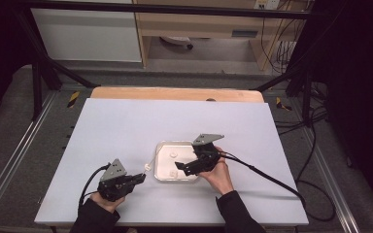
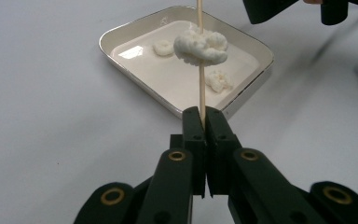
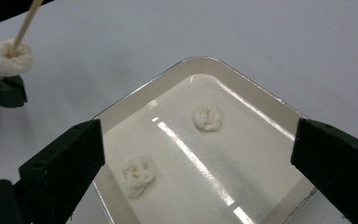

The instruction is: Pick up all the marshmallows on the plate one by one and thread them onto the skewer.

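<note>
My left gripper (image 2: 203,112) is shut on a thin wooden skewer (image 2: 201,91) that stands up from its jaws, and a white puffy ring-shaped piece (image 2: 201,45) is threaded on it. In the high view the left gripper (image 1: 138,177) sits left of a white square dish (image 1: 161,167), with the threaded piece (image 1: 147,167) at the dish's left edge. Two more white pieces lie in the dish (image 3: 261,116), one (image 3: 207,117) farther in and one (image 3: 136,173) closer. My right gripper (image 3: 196,158) hangs open over the dish with nothing between its jaws; it shows too in the high view (image 1: 180,167).
The dish rests on a white table top (image 1: 126,126) with a wooden strip (image 1: 175,93) along its far edge. Black cables (image 1: 272,177) trail from both grippers. A dark frame and floor rails surround the table.
</note>
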`<act>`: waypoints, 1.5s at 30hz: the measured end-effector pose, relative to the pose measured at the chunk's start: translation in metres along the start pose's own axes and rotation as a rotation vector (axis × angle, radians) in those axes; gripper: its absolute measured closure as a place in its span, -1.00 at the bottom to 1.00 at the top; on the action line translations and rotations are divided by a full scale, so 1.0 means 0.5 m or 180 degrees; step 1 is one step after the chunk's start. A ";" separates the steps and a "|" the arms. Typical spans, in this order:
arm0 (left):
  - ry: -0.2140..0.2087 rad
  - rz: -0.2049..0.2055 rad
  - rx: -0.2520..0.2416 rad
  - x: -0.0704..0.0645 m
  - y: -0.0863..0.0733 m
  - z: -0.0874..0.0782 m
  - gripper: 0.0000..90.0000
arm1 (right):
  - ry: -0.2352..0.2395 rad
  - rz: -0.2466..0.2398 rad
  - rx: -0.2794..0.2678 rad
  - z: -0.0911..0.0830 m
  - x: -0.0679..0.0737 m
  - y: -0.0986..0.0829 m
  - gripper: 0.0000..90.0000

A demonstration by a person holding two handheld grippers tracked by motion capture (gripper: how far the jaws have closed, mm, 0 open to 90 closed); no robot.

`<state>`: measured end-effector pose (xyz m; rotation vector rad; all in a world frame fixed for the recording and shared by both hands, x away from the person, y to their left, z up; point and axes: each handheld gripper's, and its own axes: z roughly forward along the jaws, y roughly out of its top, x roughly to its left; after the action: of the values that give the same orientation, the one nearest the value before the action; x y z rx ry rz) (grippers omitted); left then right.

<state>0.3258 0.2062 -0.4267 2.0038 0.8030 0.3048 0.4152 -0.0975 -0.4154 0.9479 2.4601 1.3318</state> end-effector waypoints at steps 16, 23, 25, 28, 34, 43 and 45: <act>0.0001 -0.0009 -0.0003 0.003 -0.001 0.003 0.96 | -0.0179 -0.0136 0.0261 0.083 -0.011 0.043 -0.76; -0.0004 -0.0017 -0.0008 0.004 -0.002 0.003 0.96 | -0.0161 -0.0234 0.0399 0.117 -0.012 0.040 -0.37; -0.0005 -0.0016 -0.0007 0.004 -0.002 0.004 0.96 | -0.0131 -0.0246 0.0418 0.121 -0.013 0.038 -0.26; -0.0010 -0.0017 -0.0009 0.004 -0.003 0.005 0.96 | -0.0139 -0.0251 0.0453 0.126 -0.017 0.036 -0.15; -0.0012 -0.0025 -0.0010 0.003 -0.004 0.006 0.96 | -0.0114 -0.0272 0.0511 0.131 -0.019 0.031 0.10; -0.0011 -0.0011 -0.0007 0.003 -0.004 0.007 0.95 | -0.0125 -0.0371 0.0521 0.137 -0.016 0.024 0.33; -0.0013 -0.0010 -0.0007 0.003 -0.004 0.007 0.96 | -0.0131 -0.0405 0.0511 0.137 -0.015 0.022 0.36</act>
<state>0.3277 0.2053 -0.4305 2.0004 0.8029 0.2995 0.4563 -0.0509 -0.4470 0.8269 2.5788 1.0780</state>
